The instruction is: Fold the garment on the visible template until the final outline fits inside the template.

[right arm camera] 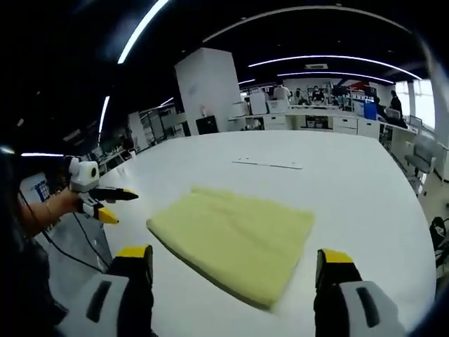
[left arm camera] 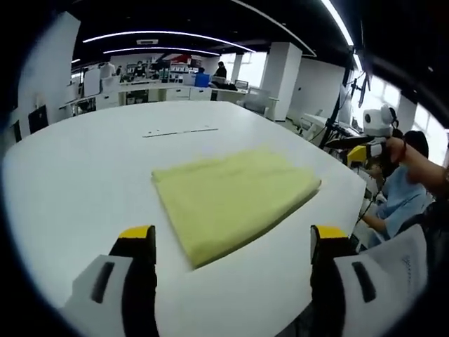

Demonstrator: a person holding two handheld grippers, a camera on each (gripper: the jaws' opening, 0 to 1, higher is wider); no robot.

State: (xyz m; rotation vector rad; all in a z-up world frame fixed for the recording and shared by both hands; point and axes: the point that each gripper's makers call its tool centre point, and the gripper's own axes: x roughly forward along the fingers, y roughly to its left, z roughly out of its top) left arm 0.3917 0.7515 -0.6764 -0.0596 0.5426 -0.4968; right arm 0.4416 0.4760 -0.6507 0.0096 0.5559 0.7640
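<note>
Both your left gripper (left arm camera: pixel 233 246) and right gripper (right arm camera: pixel 235 265) hang with jaws apart, holding nothing. Your yellow garment (left arm camera: pixel 235 194) lies folded into a compact rectangle on the white table (left arm camera: pixel 84 175); folding looks finished, though I can't make out a template.

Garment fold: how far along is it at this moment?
Done: the yellow garment lies on the white table as a compact folded rectangle, layered edges visible. In hand: nothing; the left gripper and right gripper are both open, held back from the cloth. Left: checking fit. No template outline shows around the garment, only a faint marking farther up the table, so the fit cannot be confirmed.
</note>
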